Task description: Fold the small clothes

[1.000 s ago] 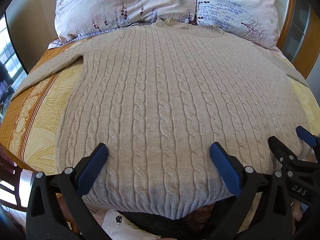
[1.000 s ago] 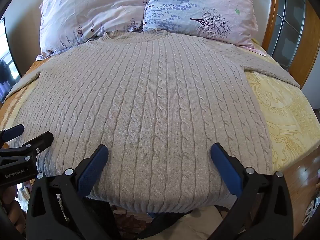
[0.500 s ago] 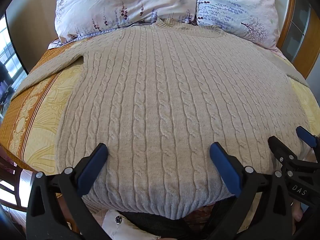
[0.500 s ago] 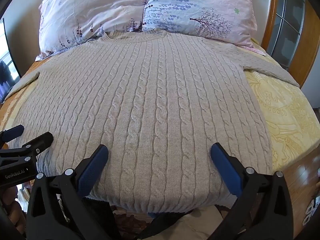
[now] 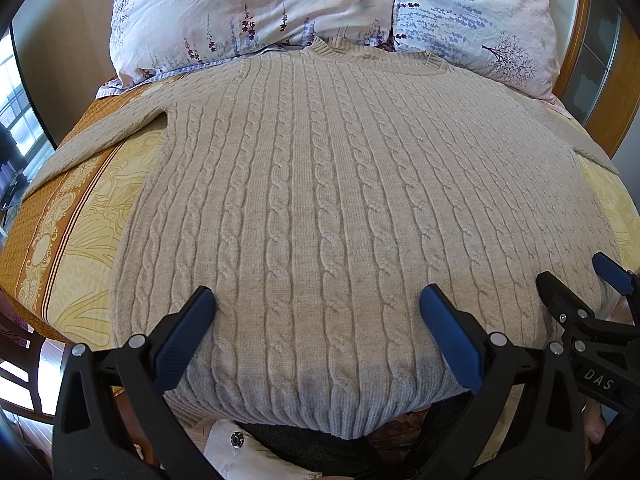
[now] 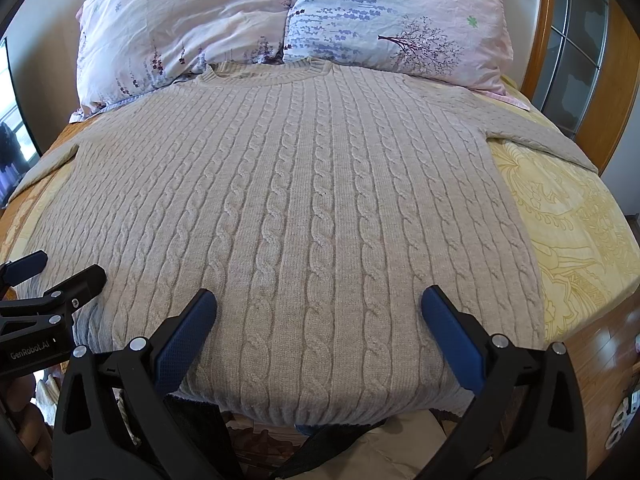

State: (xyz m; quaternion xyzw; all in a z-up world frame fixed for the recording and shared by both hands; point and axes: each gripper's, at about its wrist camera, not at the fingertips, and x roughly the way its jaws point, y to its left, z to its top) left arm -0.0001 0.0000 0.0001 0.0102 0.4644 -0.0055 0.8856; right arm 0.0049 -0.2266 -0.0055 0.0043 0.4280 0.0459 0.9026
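Nothing has moved since the earlier frames: the left gripper [image 5: 318,312] and right gripper [image 6: 320,314] still hover wide open, empty, above the hem of the beige cable-knit sweater [image 5: 340,200], spread flat on the yellow patterned bedspread [image 6: 568,216], likely for folding. No containers visible.

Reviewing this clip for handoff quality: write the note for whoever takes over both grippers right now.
Left gripper: open, empty, above the hem.
Right gripper: open, empty, beside it.
Sweater: flat on the bed, collar toward the pillows, sleeves spread to both sides.
Done: sweater laid out, no folds visible.
Left: all folding.
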